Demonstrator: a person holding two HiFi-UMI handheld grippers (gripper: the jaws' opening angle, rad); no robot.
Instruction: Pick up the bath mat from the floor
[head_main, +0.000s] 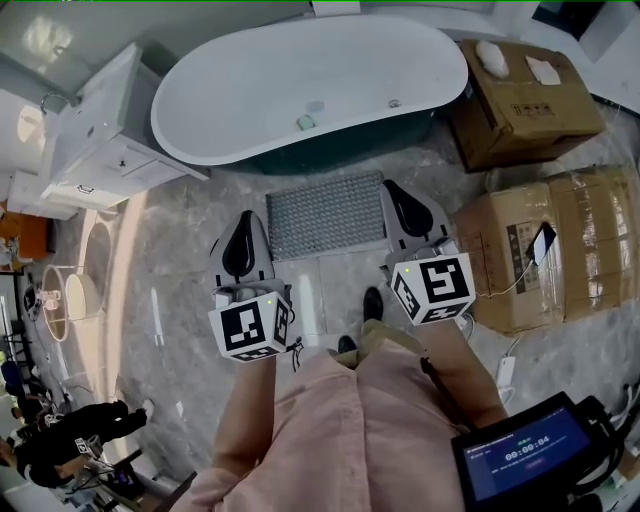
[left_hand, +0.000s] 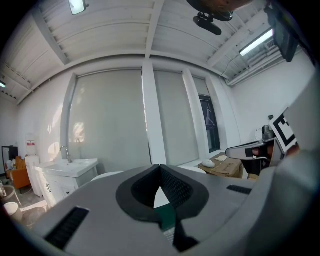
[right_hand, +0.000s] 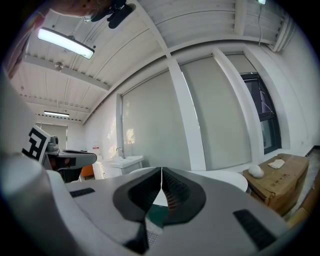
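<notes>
The grey studded bath mat (head_main: 327, 213) lies flat on the marble floor in front of the white bathtub (head_main: 300, 85). In the head view my left gripper (head_main: 243, 222) hovers over the floor just left of the mat, its jaws shut and empty. My right gripper (head_main: 388, 186) is held above the mat's right edge, also shut with nothing in it. In the left gripper view the left gripper (left_hand: 159, 168) points level at the tub, and a sliver of mat (left_hand: 169, 235) shows below its jaws. The right gripper (right_hand: 161, 171) shows the same in its own view.
A white vanity cabinet (head_main: 100, 140) with a sink stands left of the tub. Cardboard boxes (head_main: 530, 245) are stacked to the right of the mat, with another box (head_main: 520, 100) behind them. My shoes (head_main: 372, 303) stand just short of the mat. A person crouches at the lower left.
</notes>
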